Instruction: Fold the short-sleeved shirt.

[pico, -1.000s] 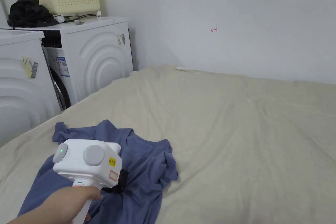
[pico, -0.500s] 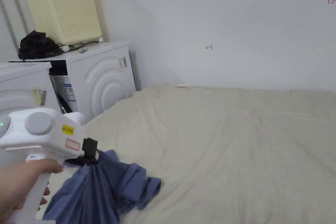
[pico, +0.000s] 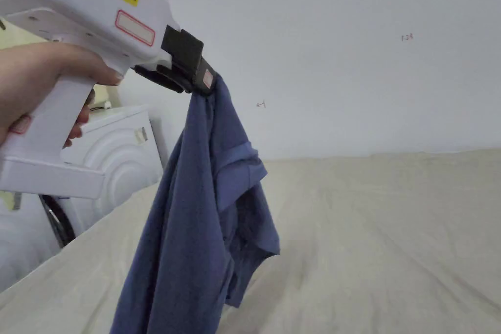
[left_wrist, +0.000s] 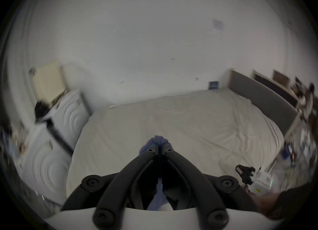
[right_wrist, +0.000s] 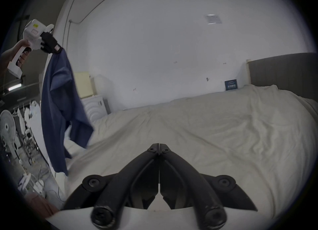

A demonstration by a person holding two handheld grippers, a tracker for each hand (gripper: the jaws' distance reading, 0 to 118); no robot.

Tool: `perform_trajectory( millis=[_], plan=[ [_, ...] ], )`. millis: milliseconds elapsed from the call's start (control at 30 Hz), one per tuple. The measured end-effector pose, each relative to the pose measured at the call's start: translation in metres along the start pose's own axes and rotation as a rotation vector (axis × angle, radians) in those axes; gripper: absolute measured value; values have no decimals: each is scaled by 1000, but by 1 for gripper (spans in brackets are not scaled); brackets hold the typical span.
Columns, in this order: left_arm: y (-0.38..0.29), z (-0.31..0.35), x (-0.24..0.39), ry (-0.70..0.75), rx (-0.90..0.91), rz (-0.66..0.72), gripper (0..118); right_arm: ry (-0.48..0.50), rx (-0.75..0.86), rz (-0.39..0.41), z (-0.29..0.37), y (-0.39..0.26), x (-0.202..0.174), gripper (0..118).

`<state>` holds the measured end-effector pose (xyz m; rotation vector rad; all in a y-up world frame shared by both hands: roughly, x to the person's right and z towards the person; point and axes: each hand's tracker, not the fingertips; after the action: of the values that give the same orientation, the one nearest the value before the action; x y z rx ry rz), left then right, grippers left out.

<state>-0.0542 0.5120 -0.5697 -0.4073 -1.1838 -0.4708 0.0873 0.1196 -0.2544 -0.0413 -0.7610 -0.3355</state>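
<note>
A blue short-sleeved shirt [pico: 205, 212] hangs in the air over the left side of the bed, bunched at its top. My left gripper [pico: 208, 80] is raised high at the upper left and shut on that bunched top; the blue cloth pokes out between its jaws [left_wrist: 159, 141]. The right gripper view shows the same shirt [right_wrist: 58, 99] dangling from the left gripper [right_wrist: 57, 49], its lower edge near the bed's edge. My right gripper [right_wrist: 159, 147] is low over the bed, shut with nothing between its jaws. It also appears far off in the left gripper view [left_wrist: 244, 171].
A bed with a wrinkled cream sheet [pico: 381, 232] spreads to the right, against a white wall. White washing machines [pico: 117, 154] stand at the bed's left. A grey headboard [right_wrist: 284, 72] bounds the far right. A fan [right_wrist: 6, 127] and clutter stand on the floor at left.
My left gripper has risen from the bed to well above it, lifting the shirt from a crumpled heap into a hanging drape. The head camera has tilted upward.
</note>
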Motion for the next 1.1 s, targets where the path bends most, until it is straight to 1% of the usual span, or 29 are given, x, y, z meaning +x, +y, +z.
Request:
perform_trajectory(
  millis=[67, 200, 267, 300, 400, 467, 533, 600, 633, 667, 700, 733, 767, 800, 833, 867, 900, 933, 967, 1033, 1100],
  plan=[
    [16, -20, 39, -81, -29, -44, 3, -55, 47, -30, 7, 4, 16, 0],
    [24, -84, 112, -260, -117, -45, 3, -167, 65, -128, 22, 12, 57, 0],
    [16, -129, 146, -316, -172, -57, 3, -232, 70, -155, 31, 12, 77, 0],
    [8, -153, 163, -345, -207, -40, 3, -265, 63, -167, 35, 12, 86, 0],
    [-30, -241, 222, -416, -359, -14, 3, -337, 45, -240, 49, 8, 113, 0],
    [-62, -298, 251, -483, -491, 51, 3, -392, 30, -274, 56, 7, 126, 0],
    [-95, -353, 273, -457, -609, 133, 3, -439, 3, -315, 61, 10, 135, 0],
    [-130, -392, 277, -452, -707, 274, 6, -430, 23, -304, 66, 8, 141, 0],
    [-143, -401, 278, -450, -749, 318, 18, -445, 30, -289, 67, 7, 142, 0],
    [-155, -411, 276, -482, -814, 388, 41, -468, 28, -271, 66, 8, 142, 0],
    [-166, -417, 271, -497, -866, 437, 51, -468, 24, -272, 65, 8, 143, 0],
    [-173, -421, 267, -488, -903, 471, 51, -462, 23, -274, 65, 6, 143, 0],
    [-179, -415, 262, -486, -869, 481, 52, -448, 22, -273, 63, 5, 144, 0],
    [-180, -412, 258, -511, -816, 483, 55, -442, 17, -263, 60, 3, 142, 0],
    [-179, -410, 254, -537, -778, 479, 62, -442, 9, -248, 57, 3, 141, 0],
    [-176, -408, 251, -547, -751, 458, 73, -440, -3, -236, 54, 2, 138, 0],
    [-176, -401, 249, -536, -734, 433, 87, -432, -13, -233, 51, 1, 137, 0],
    [-175, -400, 247, -526, -728, 413, 94, -423, -22, -231, 49, -1, 135, 0],
    [-173, -398, 245, -498, -721, 384, 97, -416, -30, -224, 46, -2, 132, 0],
    [-169, -389, 239, -461, -671, 384, 97, -405, -41, -203, 42, -5, 126, 0],
    [-164, -371, 231, -417, -607, 335, 97, -386, -44, -160, 40, -7, 119, 0]
  ],
)
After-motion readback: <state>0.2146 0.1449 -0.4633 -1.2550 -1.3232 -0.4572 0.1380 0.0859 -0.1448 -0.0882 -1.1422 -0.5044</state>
